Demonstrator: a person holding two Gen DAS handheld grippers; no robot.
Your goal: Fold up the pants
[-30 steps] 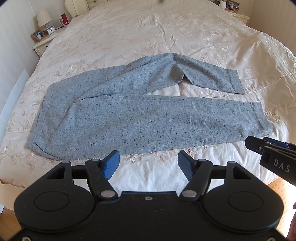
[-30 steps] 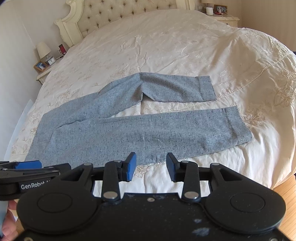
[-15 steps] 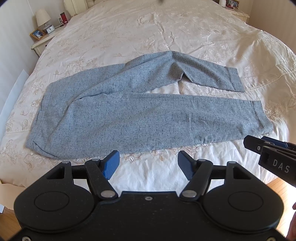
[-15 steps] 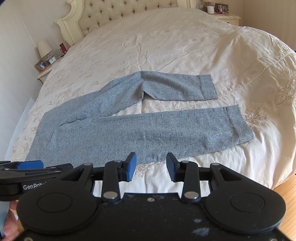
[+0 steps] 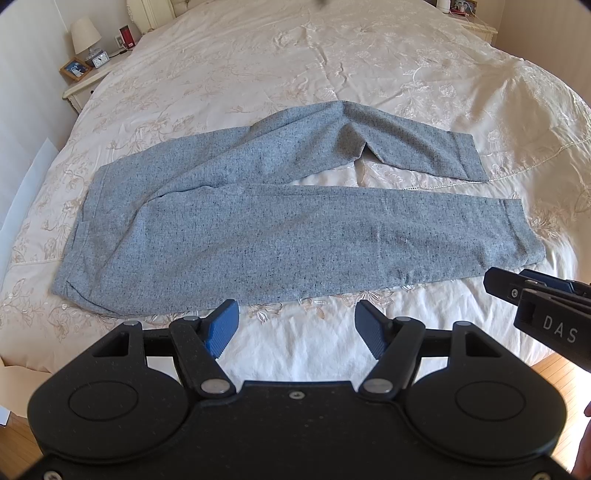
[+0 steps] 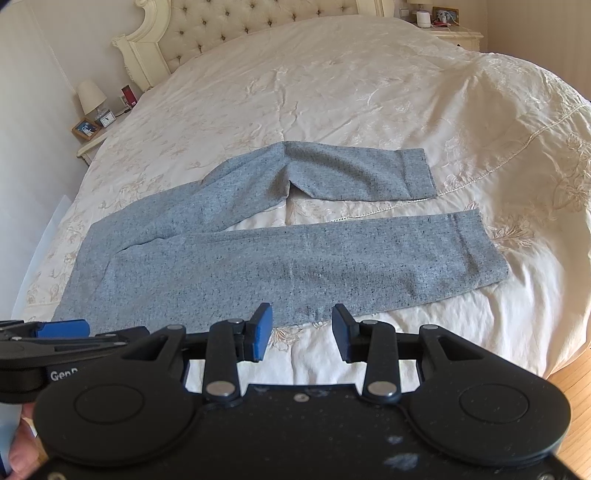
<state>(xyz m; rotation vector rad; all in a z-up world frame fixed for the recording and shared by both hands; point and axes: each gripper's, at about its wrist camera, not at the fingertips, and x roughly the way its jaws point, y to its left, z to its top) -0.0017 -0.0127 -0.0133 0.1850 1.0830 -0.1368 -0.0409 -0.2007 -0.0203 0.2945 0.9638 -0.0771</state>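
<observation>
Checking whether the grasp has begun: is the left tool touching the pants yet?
Apart. In the left wrist view the left tool hangs open short of the pants, with bare bedspread between its fingers.

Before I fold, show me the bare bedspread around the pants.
Widest: between the pants and the headboard. A narrow strip between the near leg and the left gripper and right gripper. A thin wedge between the legs. Right of the cuffs is free.

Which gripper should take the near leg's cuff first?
Probably the right gripper: the near cuff lies on its side of the pants. The left gripper faces the waist half. Both are open.
</observation>
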